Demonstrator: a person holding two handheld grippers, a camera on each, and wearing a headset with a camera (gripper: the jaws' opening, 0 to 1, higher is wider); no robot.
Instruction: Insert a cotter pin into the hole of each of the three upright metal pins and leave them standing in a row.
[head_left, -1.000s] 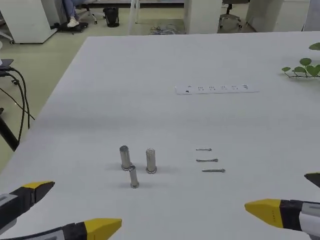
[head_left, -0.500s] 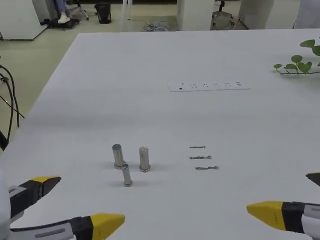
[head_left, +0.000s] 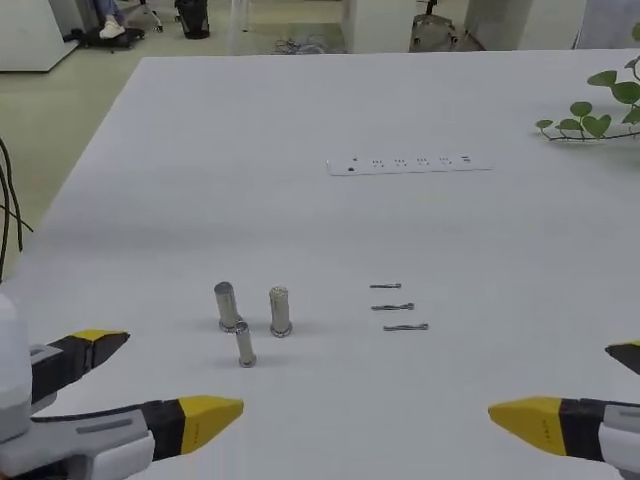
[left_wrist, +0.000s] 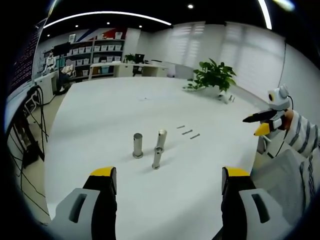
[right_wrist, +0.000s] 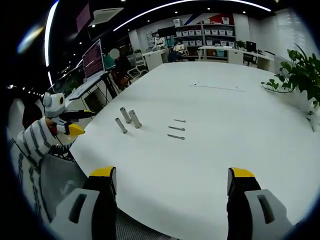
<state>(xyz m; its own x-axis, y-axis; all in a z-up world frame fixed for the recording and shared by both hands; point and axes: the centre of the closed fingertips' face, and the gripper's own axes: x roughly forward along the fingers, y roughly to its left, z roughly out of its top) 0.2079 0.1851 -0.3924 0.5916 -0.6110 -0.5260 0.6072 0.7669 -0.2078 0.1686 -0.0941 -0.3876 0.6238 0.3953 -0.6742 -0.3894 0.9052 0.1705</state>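
**Both grippers empty, no cotter pin fitted yet**

Head view: the left gripper (head_left: 182, 373) and the right gripper (head_left: 549, 380) hover low at the near edge of the white table (head_left: 300, 120), each with its jaws spread wide and nothing between them; the three metal pins (head_left: 279, 311) stand upright left of centre, two side by side and the third just in front of the left one, so close that I cannot tell whether they touch; the three cotter pins (head_left: 392, 307) lie flat to their right, one behind another and well apart from the metal pins; a power strip (head_left: 408, 164) and a plant (head_left: 590, 118) sit farther back.

Left gripper view: its own jaws stand wide and empty; the metal pins are straight ahead in their loose triangle, the cotter pins beyond them to the right; the right gripper shows at the far right, held off the table.

Right gripper view: its jaws are likewise wide and empty; the cotter pins lie ahead, the metal pins to their left, the left gripper at the left edge.

Judgement: the task looks to be at its first step, the reach for a cotter pin; the right gripper is the nearer one; the next move calls for a fine pinch on thin wire lying flat, the left gripper steadying a metal pin; the cross holes are too small to see, so alignment will need a closer look; the front pin will also need shifting to make a row.
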